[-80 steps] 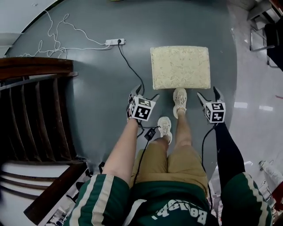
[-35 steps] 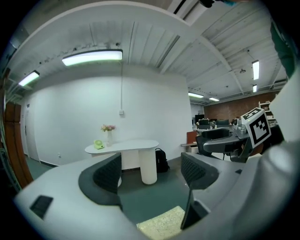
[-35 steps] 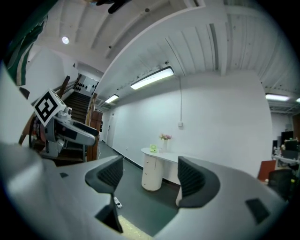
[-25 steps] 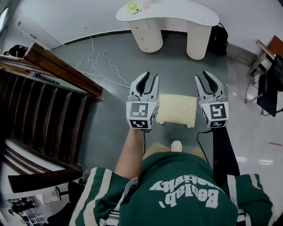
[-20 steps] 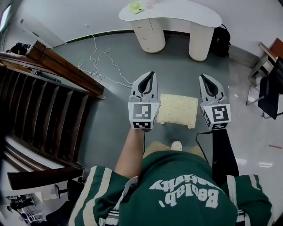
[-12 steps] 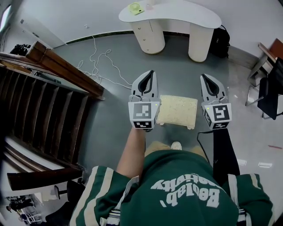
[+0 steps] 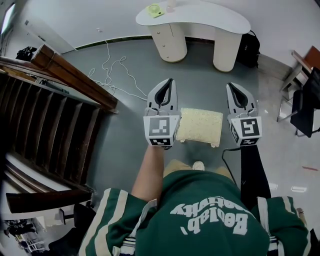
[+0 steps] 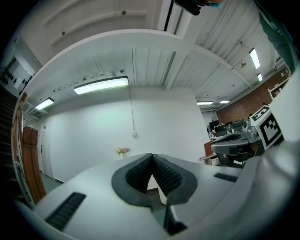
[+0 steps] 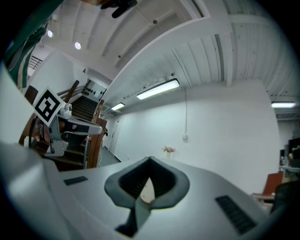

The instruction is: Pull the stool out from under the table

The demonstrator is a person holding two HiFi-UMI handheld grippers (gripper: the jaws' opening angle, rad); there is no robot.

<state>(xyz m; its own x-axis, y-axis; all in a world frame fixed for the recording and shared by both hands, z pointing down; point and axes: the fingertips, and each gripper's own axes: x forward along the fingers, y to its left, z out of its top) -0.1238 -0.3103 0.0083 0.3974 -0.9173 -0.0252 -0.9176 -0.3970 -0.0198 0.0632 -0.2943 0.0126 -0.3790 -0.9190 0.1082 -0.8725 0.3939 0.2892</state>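
The stool [image 7: 200, 125], with a cream cushion, stands on the grey floor well out from the white curved table [image 7: 200, 14], just ahead of my foot. My left gripper [image 7: 169, 81] is held in the air to the stool's left, its jaws shut with nothing between them. My right gripper [image 7: 233, 85] hovers to the stool's right, also shut and empty. In the left gripper view the black pads [image 8: 161, 173] meet at the tips and point toward a white wall. The right gripper view shows its pads [image 9: 136, 180] closed the same way.
A dark wooden stair railing [image 7: 70, 75] runs along the left. A white cable [image 7: 112, 70] lies on the floor between railing and table. A black bag [image 7: 250, 49] leans by the table's right leg, and a dark chair [image 7: 304, 107] stands at the right edge.
Both grippers have risen from beside the stool to in front of me and closed their jaws within the last second. The view has tilted up so that the table shows.
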